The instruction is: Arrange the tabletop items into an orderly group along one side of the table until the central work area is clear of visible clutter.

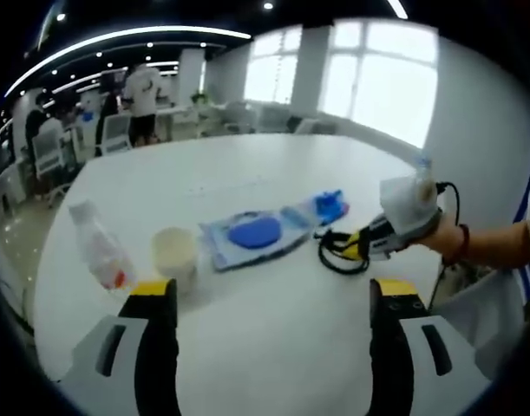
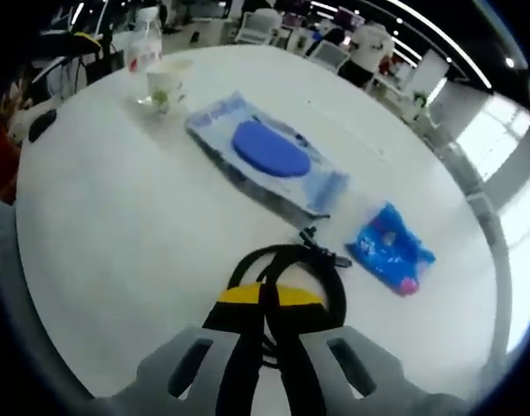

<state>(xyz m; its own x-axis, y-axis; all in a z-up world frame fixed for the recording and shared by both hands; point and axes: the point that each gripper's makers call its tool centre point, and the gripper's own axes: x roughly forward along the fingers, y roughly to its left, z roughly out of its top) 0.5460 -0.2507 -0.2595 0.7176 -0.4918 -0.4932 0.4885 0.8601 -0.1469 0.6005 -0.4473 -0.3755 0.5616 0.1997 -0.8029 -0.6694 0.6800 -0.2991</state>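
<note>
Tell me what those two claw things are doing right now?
Left gripper open, hovering over bare table. Right gripper shut on black cable. Wipes pack, paper cup, bottle, blue packet spread mid-table.

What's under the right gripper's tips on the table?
A coiled black cable lies under the right gripper, whose jaws are closed on its near loop. The strand they cover and the table beneath are hidden.

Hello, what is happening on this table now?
A person is tidying a white table with two hand-held tongs. The right tongs are shut on a black cable. The left tongs are open and hold nothing. A bottle, cup, wipes pack and blue packet lie in the middle.
</note>
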